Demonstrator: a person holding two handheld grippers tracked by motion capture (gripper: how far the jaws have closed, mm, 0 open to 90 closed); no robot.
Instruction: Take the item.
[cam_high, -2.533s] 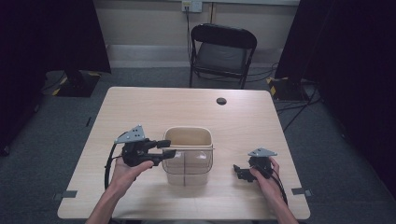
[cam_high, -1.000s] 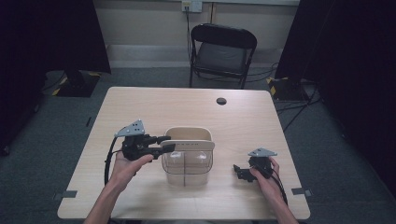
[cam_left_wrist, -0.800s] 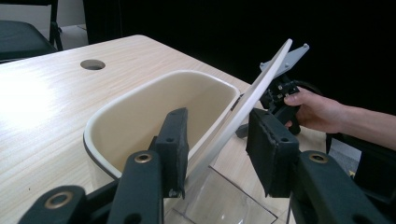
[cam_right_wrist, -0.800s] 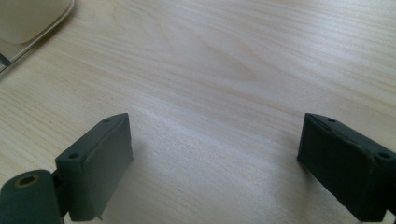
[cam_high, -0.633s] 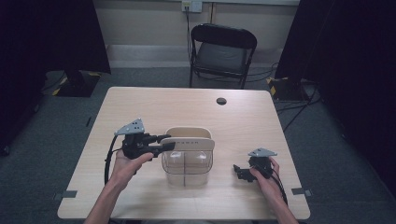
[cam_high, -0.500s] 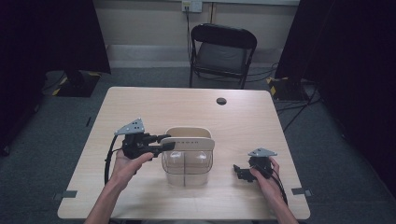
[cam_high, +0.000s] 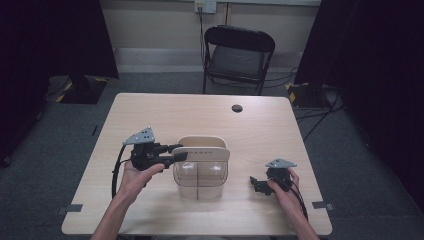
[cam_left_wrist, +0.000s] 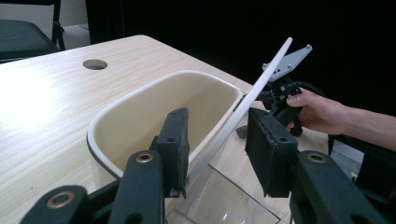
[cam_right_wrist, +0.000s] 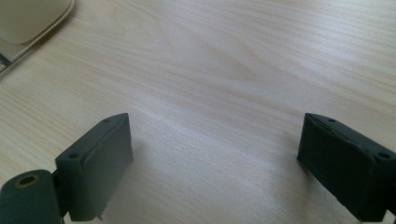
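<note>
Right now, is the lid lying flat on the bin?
No, the lid is tilted up, one edge between the left gripper jaws.

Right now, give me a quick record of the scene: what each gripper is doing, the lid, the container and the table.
left gripper: shut on the lid, at the container's left side
lid: cream, tilted up on edge over the container's opening
container: clear plastic box with a cream inner tub, near the table's front middle
right gripper: jaws wide open with nothing between them, low over bare wood to the right of the container
table: light wood, with a dark round hole near the far edge
beyond table: black folding chair
</note>
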